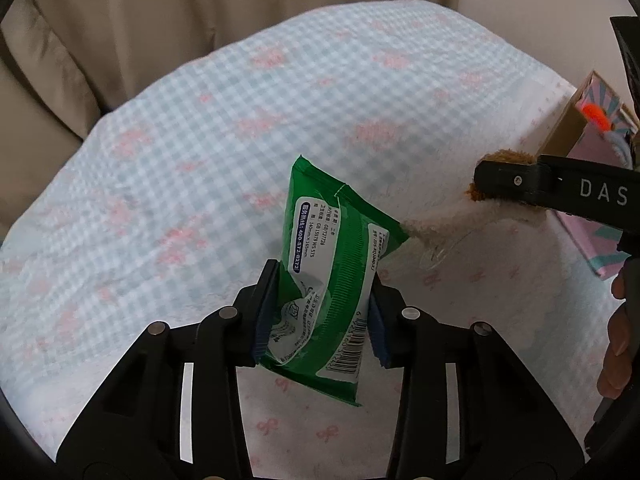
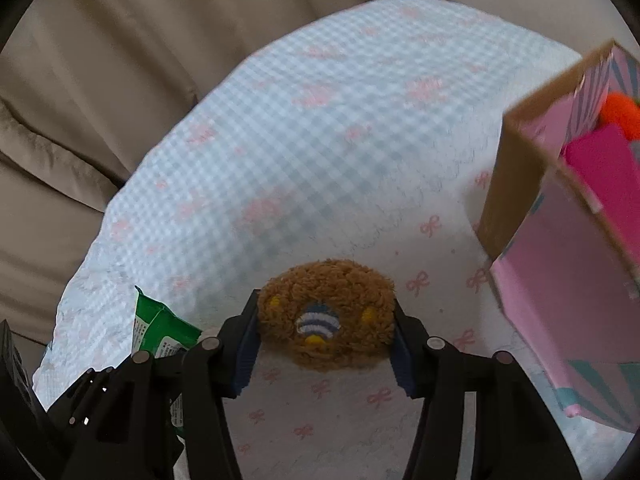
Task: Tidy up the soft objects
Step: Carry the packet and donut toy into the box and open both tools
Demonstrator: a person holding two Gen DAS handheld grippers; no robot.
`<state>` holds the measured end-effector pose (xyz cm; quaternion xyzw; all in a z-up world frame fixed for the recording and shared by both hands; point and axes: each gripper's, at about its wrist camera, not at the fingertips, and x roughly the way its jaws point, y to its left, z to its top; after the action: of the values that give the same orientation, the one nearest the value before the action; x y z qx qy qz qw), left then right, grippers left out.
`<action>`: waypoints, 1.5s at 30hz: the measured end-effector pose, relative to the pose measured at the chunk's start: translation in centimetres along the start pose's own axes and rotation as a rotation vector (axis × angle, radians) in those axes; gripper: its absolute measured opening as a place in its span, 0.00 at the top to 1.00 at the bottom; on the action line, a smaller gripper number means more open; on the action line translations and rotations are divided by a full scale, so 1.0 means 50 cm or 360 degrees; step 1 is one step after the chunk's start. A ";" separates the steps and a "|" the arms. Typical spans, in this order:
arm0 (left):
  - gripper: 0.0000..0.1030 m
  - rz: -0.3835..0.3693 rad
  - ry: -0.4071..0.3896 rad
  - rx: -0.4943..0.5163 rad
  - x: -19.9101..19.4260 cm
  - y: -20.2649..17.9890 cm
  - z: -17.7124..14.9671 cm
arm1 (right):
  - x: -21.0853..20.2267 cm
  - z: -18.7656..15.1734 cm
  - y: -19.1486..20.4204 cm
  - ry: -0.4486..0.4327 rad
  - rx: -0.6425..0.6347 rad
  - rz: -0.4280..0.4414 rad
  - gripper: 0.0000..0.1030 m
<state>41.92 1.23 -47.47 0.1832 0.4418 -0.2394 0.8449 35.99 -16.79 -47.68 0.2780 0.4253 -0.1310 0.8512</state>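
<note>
Left hand-held gripper (image 1: 320, 312) is clamped across the lower half of a green wipes pack (image 1: 336, 276), its blue pads pressing the soft film in from both sides so the pack stands tilted clear of the bed, free end pointing toward twelve o'clock. Right hand-held gripper (image 2: 326, 340) is closed on a brown plush toy (image 2: 326, 314), squeezing it at its left and right flanks; the fuzzy body bulges out ahead of the pads, striped nose patch facing the camera. In the left wrist view that same gripper comes in from three o'clock with the plush beside its tip.

Both items seem to be held aloft for carrying to the pink cardboard box (image 2: 560, 240), which sits at three o'clock, open, with something orange and something magenta already inside; that is probably the collecting place.

Underneath lies a bed sheet (image 1: 200, 140), blue gingham with pink bows, slightly rumpled. Beige curtains (image 2: 100, 80) hang behind, from nine to twelve o'clock.
</note>
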 end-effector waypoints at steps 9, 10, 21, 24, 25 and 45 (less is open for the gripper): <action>0.65 0.0003 -0.0063 -0.0029 -0.153 -0.019 0.041 | -0.144 0.039 0.024 -0.0083 -0.0027 0.0016 0.50; 0.65 0.0008 -0.0073 -0.0027 -0.174 -0.022 0.048 | -0.161 0.045 0.025 -0.0091 -0.0025 0.0019 0.50; 0.65 0.0001 -0.0165 -0.0117 -0.438 -0.083 0.133 | -0.449 0.104 0.008 -0.0217 -0.0093 0.0027 0.50; 0.65 -0.0003 -0.0174 -0.0136 -0.490 -0.117 0.150 | -0.513 0.127 -0.021 -0.0244 -0.0120 0.0038 0.50; 0.65 -0.0007 -0.0174 -0.0143 -0.507 -0.133 0.154 | -0.524 0.133 -0.027 -0.0251 -0.0129 0.0038 0.50; 0.65 0.0105 -0.0055 -0.0467 -0.506 -0.529 0.270 | -0.610 0.322 -0.376 -0.0068 -0.0475 0.0134 0.50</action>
<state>23.32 -21.32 -21.63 0.0679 0.4512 -0.1476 0.8775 19.41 -41.85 -22.37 0.1632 0.4098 -0.0364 0.8967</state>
